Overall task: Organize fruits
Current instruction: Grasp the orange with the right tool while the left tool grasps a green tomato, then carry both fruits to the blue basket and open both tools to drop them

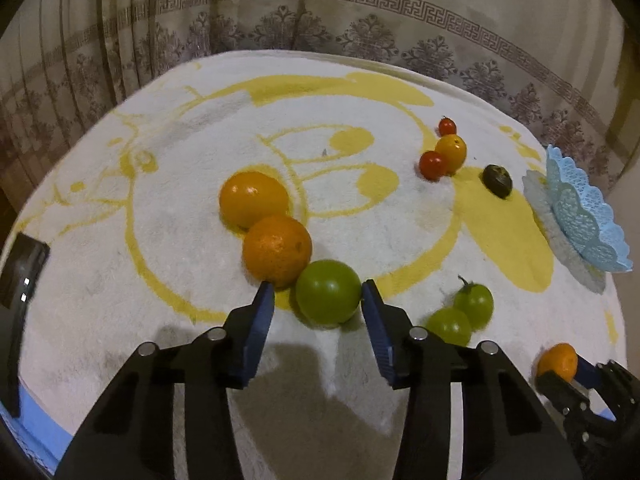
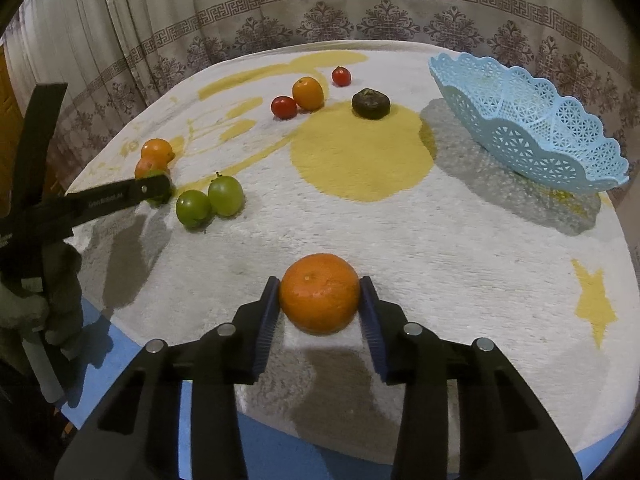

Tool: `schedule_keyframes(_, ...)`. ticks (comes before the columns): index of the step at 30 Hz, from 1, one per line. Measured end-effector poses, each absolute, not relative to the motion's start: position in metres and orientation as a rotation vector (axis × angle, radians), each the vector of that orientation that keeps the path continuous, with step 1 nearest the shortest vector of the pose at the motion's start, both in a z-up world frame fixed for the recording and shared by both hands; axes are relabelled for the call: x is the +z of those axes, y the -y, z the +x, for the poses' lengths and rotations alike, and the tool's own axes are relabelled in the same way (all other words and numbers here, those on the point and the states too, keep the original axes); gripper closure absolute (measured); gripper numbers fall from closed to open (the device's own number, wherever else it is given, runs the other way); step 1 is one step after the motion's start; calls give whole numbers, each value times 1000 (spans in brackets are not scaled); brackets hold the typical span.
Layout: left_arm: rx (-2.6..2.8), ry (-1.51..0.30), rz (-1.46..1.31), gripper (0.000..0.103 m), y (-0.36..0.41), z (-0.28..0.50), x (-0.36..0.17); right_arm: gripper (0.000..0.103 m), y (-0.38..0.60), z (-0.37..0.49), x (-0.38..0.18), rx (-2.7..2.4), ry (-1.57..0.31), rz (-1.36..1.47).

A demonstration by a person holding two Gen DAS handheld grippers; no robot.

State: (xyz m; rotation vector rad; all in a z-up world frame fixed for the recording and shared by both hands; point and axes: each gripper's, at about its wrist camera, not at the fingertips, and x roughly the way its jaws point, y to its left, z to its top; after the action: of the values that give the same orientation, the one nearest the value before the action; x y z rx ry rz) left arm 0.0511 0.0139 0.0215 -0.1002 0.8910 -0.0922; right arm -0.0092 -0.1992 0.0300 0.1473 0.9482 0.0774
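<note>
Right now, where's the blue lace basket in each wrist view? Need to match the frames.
Left wrist: blue lace basket at the far right edge, tipped up on the towel, beyond the dark fruit.
Right wrist: upper right, large, right of the same dark fruit.
Shared landmark: the dark fruit, beside the small orange and red cluster.

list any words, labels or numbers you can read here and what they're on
Only one piece of text shows: small pale lettering along the black arm of the left gripper, seen from the right wrist view. It is too small and blurred to read.
Nothing readable on the fruit, the blue basket or the curtain.
</note>
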Motion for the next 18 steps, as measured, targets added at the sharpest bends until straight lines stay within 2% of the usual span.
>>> schedule_keyframes(4, -127, -887, -123, 70, -18, 41, 24, 62, 202, -9, 32, 85, -950, 168)
schedule_keyframes(18, -218, -825, -100, 70, -1, 21, 60, 62, 219, -18, 63, 105, -864, 237)
